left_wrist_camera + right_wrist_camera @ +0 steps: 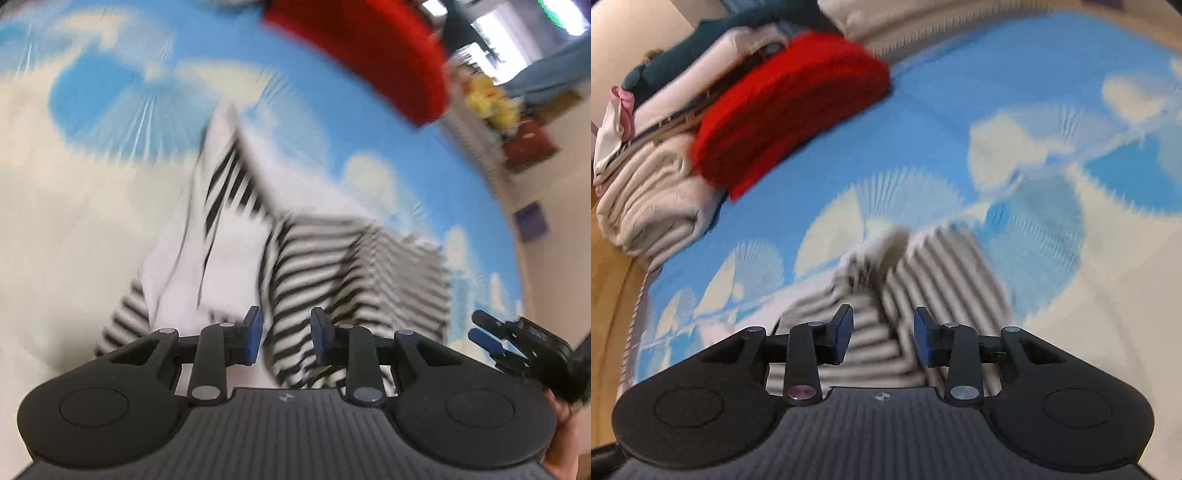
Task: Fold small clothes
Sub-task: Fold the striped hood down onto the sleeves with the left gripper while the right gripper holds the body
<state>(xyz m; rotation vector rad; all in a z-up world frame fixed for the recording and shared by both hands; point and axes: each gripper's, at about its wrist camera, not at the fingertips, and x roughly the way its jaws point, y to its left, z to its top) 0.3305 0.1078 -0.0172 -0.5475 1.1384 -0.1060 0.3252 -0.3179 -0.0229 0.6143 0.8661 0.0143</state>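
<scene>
A small black-and-white striped garment [332, 266] lies rumpled on the bed, its soft knit bunched into ridges, with a plain white panel [229, 251] folded beside the stripes. Motion blur smears the details of its shape. It rests on a blue sheet printed with white clouds [942, 122].

The left hand-held gripper [286, 338] hovers just over the garment, blue-padded fingers spread with striped cloth showing between them — pinching nothing. The right hand-held gripper [882, 338] is likewise spread above the striped folds.

Toward the far edge of the bed sits a thick folded red knit [790, 107], and beside it a stack of folded fabrics [657, 177] — cream ribbed, white, dark teal.
</scene>
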